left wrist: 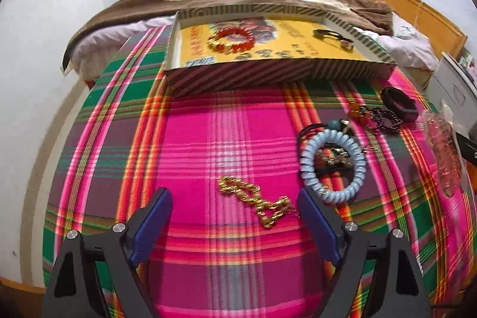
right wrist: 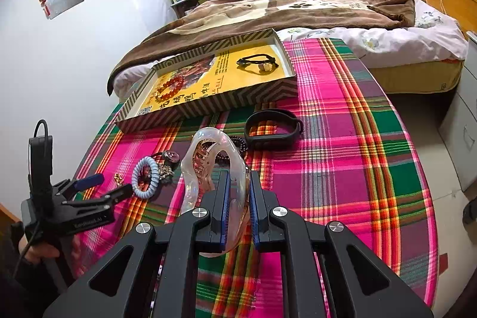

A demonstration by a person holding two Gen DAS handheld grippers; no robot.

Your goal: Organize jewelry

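Note:
My left gripper (left wrist: 235, 207) is open and low over the plaid cloth, with a gold chain (left wrist: 256, 203) lying between its fingers. A pale blue coil bracelet (left wrist: 332, 166) lies just right of it. My right gripper (right wrist: 238, 184) is shut on a clear pink hair claw clip (right wrist: 208, 166) and holds it above the cloth; the clip also shows in the left wrist view (left wrist: 444, 151). The striped box tray (left wrist: 268, 73) holds a red bead bracelet (left wrist: 234, 39) and a black cord bracelet (left wrist: 334, 37).
A black band (right wrist: 272, 128) and a dark bead bracelet (left wrist: 383, 118) lie on the cloth in front of the tray. A black hair tie with a bead (left wrist: 334, 124) sits by the blue coil. A bed with a brown blanket (right wrist: 298, 8) stands behind the table.

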